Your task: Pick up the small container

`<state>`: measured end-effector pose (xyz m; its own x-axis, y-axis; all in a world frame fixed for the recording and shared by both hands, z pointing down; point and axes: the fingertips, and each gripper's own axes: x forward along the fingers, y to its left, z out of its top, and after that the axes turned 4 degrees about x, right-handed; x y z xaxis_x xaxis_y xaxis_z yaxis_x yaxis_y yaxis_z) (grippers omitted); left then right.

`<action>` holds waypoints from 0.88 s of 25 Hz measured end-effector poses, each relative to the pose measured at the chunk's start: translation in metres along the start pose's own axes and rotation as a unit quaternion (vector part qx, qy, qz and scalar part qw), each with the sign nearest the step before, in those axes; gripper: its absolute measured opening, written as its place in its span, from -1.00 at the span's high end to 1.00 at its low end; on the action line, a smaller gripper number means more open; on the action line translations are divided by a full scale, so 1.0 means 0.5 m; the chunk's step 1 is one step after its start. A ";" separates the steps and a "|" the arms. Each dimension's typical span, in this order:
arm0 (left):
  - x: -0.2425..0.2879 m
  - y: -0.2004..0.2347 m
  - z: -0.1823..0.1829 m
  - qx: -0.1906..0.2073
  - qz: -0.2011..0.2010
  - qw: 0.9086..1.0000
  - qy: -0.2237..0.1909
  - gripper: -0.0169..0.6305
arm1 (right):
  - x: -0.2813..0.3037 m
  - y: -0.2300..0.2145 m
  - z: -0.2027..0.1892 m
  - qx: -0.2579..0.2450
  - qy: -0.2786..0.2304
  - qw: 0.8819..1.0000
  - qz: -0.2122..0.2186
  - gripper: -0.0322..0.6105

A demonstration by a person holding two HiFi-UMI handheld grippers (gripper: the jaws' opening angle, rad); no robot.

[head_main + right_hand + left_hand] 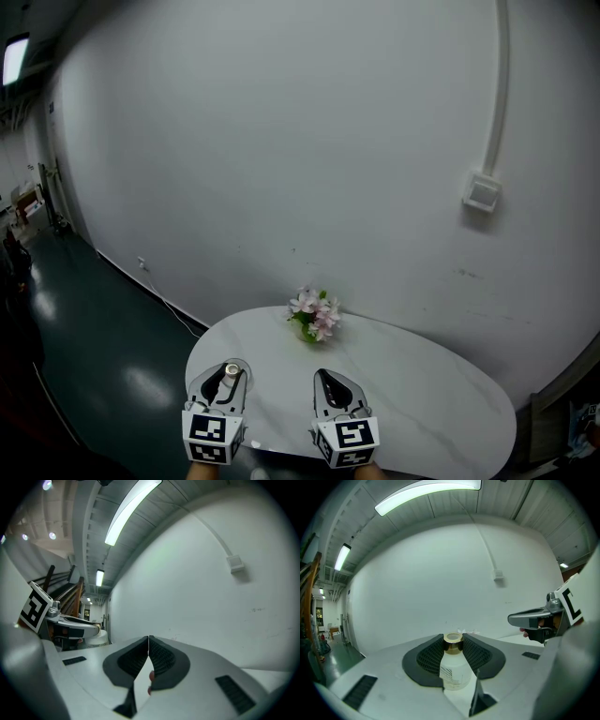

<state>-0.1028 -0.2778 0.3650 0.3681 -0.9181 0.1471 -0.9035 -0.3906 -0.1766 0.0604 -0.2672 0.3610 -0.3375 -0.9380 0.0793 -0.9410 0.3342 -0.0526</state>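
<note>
The left gripper [453,638] grips the small container [452,668], a pale bottle with a gold collar, upright between its pads. The right gripper [148,641], at its 3 o'clock, is clenched on nothing. Flowers [313,315] stand at 12 o'clock on the white table [422,394]

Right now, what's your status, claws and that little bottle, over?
Left claw shut on small bottle. Right claw shut, empty. Flowers ahead, well clear.

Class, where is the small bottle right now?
The bottle is clamped between the left gripper's jaws, at the head view's lower left, over the table's left end.
</note>
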 end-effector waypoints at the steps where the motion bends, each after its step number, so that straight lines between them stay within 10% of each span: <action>1: -0.002 -0.001 0.001 0.001 0.001 1.000 0.001 0.55 | -0.002 0.001 0.003 0.000 0.000 1.000 0.001 0.69; 22: -0.026 0.000 0.010 0.008 0.009 1.000 0.000 0.55 | -0.015 0.009 0.015 -0.012 0.000 1.000 0.008 0.69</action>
<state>-0.1062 -0.2663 0.3581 0.3519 -0.9250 0.1432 -0.9061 -0.3750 -0.1957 0.0589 -0.2593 0.3527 -0.3518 -0.9327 0.0794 -0.9361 0.3506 -0.0295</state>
